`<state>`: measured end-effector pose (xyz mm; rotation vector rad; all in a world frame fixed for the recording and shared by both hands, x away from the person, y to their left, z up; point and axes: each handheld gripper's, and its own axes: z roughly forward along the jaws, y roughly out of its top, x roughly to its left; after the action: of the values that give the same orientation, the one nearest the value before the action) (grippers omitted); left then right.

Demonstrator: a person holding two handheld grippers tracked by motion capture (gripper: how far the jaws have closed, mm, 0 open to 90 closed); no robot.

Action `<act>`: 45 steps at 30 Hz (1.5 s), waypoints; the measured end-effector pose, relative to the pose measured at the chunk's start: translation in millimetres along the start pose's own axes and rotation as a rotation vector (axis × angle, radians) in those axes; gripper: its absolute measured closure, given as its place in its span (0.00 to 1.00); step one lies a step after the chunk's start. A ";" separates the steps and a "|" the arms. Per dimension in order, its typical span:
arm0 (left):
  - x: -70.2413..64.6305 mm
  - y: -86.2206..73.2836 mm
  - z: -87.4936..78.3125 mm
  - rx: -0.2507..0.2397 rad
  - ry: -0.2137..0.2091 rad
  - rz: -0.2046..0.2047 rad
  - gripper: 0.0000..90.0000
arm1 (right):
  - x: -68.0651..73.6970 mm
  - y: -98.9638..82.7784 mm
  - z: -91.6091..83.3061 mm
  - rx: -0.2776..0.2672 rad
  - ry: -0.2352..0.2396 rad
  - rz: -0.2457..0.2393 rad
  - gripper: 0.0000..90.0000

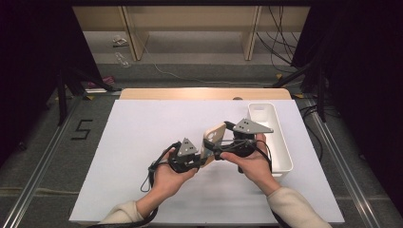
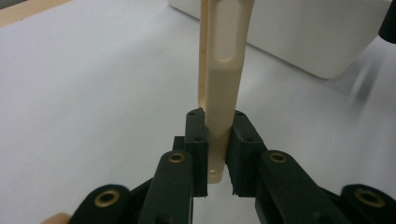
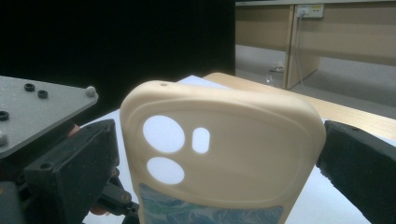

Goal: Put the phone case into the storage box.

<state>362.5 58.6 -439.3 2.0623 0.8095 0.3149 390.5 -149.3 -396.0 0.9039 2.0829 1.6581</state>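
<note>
While both hands are meeting over the middle of the white counter, these lines are running from near to far.

Left gripper: its jaws are standing narrow and clamping the lower edge of the phone case, pads pressing on both faces; in the high view the left gripper is sitting just left of the case.

Right gripper: in the high view it is reaching in from the right, its grey three-cornered plate on top. In the right gripper view its jaws are standing one on each side of the case's width. Whether the pads are actually pressing on the case I cannot tell.

Phone case: beige and soft-looking, it is being held above the counter, standing nearly upright between the two grippers, with its camera cut-outs at the top. A blue-green patterned patch is showing at its lower part in the right gripper view.

White bin: an oblong tub is sitting on the counter's right side, just beyond the right hand.

Writing: a dark figure 5 is lying marked on the floor to the left of the counter. On the case itself no lettering is coming through clearly enough to read.
</note>
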 end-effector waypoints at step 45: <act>-2.2 1.3 1.8 -0.015 -0.011 -0.010 0.88 | 0.5 0.1 -1.2 -0.022 0.009 -0.011 0.13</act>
<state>362.3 55.5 -439.1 2.0440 0.8083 0.3028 389.5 -149.9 -395.5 0.8784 2.0683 1.6794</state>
